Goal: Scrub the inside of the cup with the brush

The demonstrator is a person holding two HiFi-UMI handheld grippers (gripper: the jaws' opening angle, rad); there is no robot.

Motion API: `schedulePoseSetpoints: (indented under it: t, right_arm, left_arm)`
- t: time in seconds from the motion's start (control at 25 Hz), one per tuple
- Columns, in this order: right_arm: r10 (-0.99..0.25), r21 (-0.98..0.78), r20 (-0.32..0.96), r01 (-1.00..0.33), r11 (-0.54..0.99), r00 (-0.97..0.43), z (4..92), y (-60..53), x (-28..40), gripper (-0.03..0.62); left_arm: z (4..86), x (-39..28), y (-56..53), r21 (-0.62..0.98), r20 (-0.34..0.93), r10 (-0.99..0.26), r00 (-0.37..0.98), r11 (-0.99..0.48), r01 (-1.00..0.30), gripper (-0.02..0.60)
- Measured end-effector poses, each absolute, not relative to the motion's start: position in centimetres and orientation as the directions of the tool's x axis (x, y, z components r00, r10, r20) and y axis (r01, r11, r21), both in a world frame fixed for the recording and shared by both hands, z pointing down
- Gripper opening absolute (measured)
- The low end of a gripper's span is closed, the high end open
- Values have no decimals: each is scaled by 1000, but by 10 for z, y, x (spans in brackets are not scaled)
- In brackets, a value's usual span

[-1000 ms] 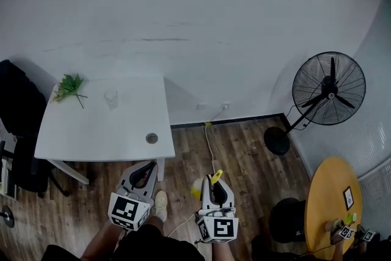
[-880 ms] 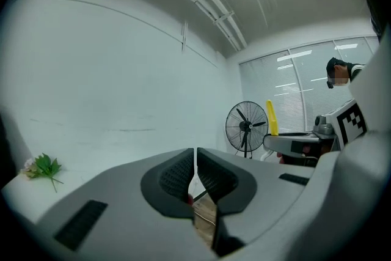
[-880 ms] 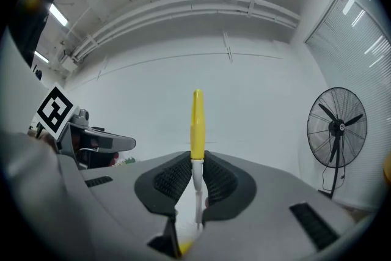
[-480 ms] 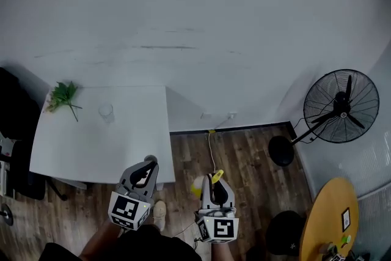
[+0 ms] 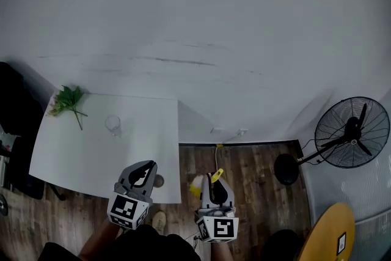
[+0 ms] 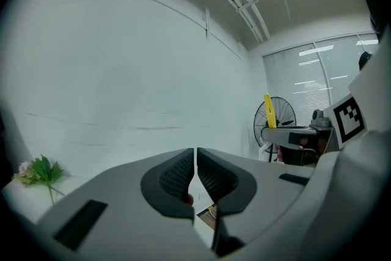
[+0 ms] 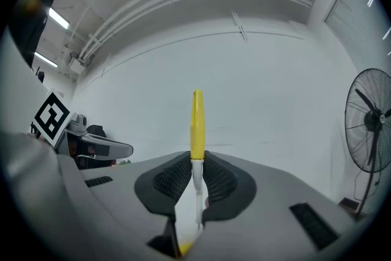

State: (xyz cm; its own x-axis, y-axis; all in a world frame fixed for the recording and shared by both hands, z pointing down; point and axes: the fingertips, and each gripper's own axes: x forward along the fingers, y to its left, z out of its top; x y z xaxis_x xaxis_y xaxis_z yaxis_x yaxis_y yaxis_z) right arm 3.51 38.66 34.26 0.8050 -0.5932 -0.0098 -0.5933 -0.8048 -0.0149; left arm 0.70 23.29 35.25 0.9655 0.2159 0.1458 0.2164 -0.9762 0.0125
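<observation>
On the white table (image 5: pixel 91 156), well ahead of both grippers, the clear cup (image 5: pixel 112 124) stood by itself and looked upright, with a leafy sprig (image 5: pixel 68 101) over by the far left corner; nothing had touched the cup yet. The right gripper (image 5: pixel 215 179) was clamped on the brush (image 7: pixel 197 125), yellow handle poking forward out of the jaws; the left gripper (image 6: pixel 195 153) was pinched closed on nothing. So I'd call this the approach. To do it well, I'd open the left one and grab the cup low round its wall so the glass can't skid or tip; the brush probably needs turning so its working end goes in first, since a pale yellow bit hung back beside the right gripper; then go straight down the mouth, not against the rim. Versus half a second before, the grippers kept the same pose; the table sat closer, its near edge now under the left gripper, and the fan (image 5: pixel 351 131) slid further right.
</observation>
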Motion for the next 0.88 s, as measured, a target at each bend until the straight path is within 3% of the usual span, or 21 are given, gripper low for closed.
schedulePoseSetpoints:
  t: [0.44, 0.88]
  right_arm:
    - [-758, 1, -25, -759, -652, 651, 331, 282, 65, 71]
    - [-919, -13, -32, -919, -393, 393, 333, 179, 104, 71]
  left_arm:
    - [356, 9, 146, 23, 154, 25, 988, -999, 22, 35]
    - [362, 8, 65, 23, 169, -282, 944, -957, -290, 34]
